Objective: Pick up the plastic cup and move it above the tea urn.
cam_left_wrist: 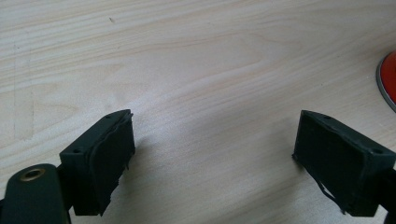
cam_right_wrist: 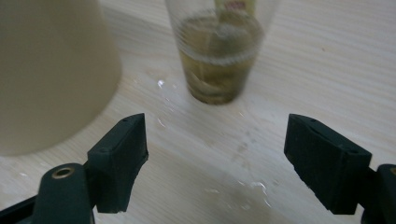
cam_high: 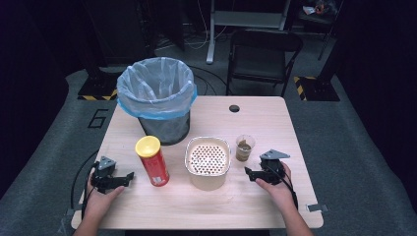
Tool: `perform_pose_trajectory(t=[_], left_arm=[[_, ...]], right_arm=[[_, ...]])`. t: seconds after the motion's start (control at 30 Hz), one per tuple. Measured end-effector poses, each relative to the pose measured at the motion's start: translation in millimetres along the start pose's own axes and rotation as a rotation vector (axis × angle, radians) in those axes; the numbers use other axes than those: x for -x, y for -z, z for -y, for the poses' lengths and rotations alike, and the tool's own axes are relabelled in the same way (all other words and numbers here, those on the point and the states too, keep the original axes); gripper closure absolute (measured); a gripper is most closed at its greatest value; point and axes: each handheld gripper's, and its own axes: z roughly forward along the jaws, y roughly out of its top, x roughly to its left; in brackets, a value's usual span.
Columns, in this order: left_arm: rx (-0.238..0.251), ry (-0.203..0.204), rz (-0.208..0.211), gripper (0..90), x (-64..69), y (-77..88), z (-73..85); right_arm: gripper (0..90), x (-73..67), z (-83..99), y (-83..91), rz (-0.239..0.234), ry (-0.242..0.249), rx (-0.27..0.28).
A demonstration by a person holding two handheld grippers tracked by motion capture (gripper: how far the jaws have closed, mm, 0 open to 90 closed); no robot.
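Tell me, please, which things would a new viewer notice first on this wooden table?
Probably the black mesh wastebasket lined with a pale blue plastic bag at the table's far left, and the tall red snack can with a yellow lid standing in front of it. At the centre stands a cream container topped by a perforated strainer, with a small clear plastic cup of brownish liquid to its right.

Claw (cam_right_wrist: 215,165) spread, clear cup (cam_right_wrist: 218,51) of brownish liquid ahead, beige container (cam_right_wrist: 51,70) beside, wet table (cam_right_wrist: 243,154)
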Motion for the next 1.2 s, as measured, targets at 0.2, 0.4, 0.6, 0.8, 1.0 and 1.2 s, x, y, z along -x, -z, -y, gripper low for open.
perform_pose_trajectory(t=[0.2,0.4,0.6,0.8,1.0,1.2], left_arm=[[0.002,0.003,-0.001,12.0,0.2,-0.2,0.0],[0.001,0.001,0.000,11.9,0.1,-0.1,0.0],[0.002,0.002,0.000,11.9,0.1,-0.2,0.0],[-0.006,-0.005,0.001,11.9,-0.6,0.1,-0.7],[-0.003,-0.005,0.000,12.0,-0.6,-0.2,-0.6],[-0.017,-0.005,0.005,12.0,-0.7,0.7,-0.9]], right_arm=[[18.5,-6.4,-17.7,-10.2,0.014,-0.018,0.023],[19.0,-6.2,-33.3,-21.3,0.005,-0.029,0.026],[19.2,-7.6,-41.5,-27.8,0.037,-0.005,0.033],[19.3,-3.9,-52.4,-38.3,0.049,0.014,0.039],[18.4,-4.0,-59.0,-47.4,0.047,0.034,0.043],[19.7,-3.0,-61.8,-54.2,0.059,0.055,0.047]])
